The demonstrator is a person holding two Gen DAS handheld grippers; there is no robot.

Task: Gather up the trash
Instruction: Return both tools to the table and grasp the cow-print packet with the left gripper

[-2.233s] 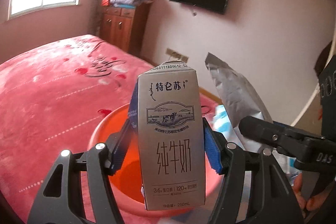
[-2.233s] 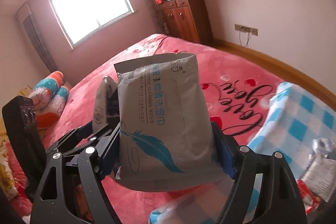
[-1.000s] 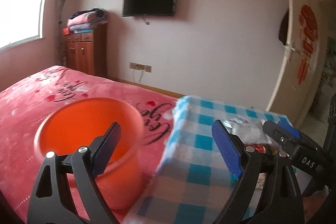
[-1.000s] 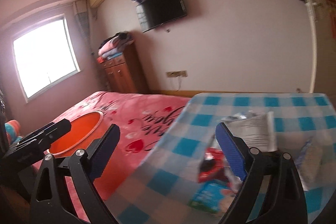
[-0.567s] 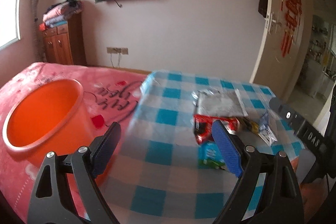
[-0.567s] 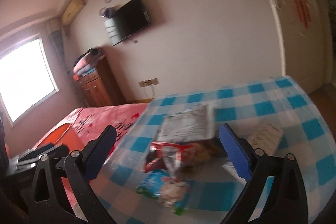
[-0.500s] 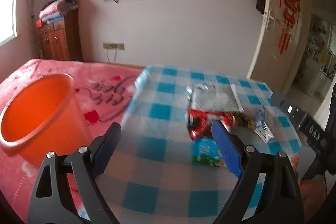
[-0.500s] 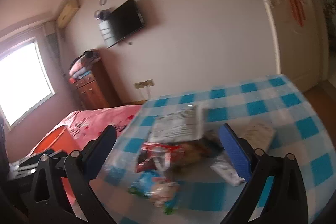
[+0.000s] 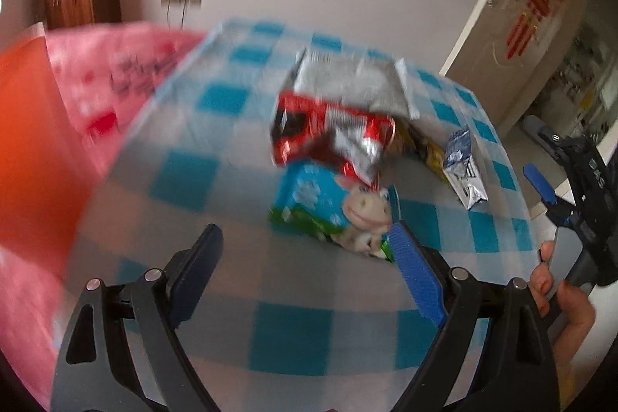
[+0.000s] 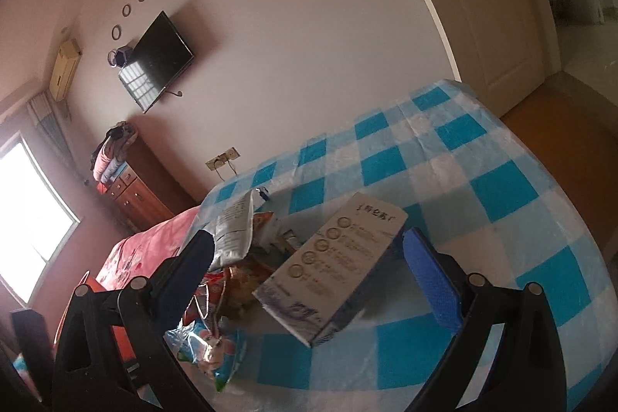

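Note:
Trash lies on a blue-checked tablecloth (image 9: 216, 180). In the left wrist view I see a blue and green cow-print bag (image 9: 332, 211), a crumpled red wrapper (image 9: 332, 130), a silver bag (image 9: 347, 83) and a flattened milk carton (image 9: 463, 168). My left gripper (image 9: 305, 257) is open and empty, just short of the cow-print bag. My right gripper (image 10: 309, 269) is open and empty, with the flattened milk carton (image 10: 332, 265) lying between its fingers on the table. The cow-print bag (image 10: 212, 350) and silver bag (image 10: 235, 230) lie to its left.
An orange bucket (image 9: 27, 157) stands on the pink bed (image 9: 100, 72) left of the table. A wooden cabinet (image 10: 135, 191), a wall TV (image 10: 158, 60) and a white door (image 10: 490, 17) are behind. The right gripper also shows at the right edge of the left wrist view (image 9: 571, 180).
Both grippers let go of the milk carton and the wipes pack, swung right from the bucket to the table, and came down close to the trash pile.

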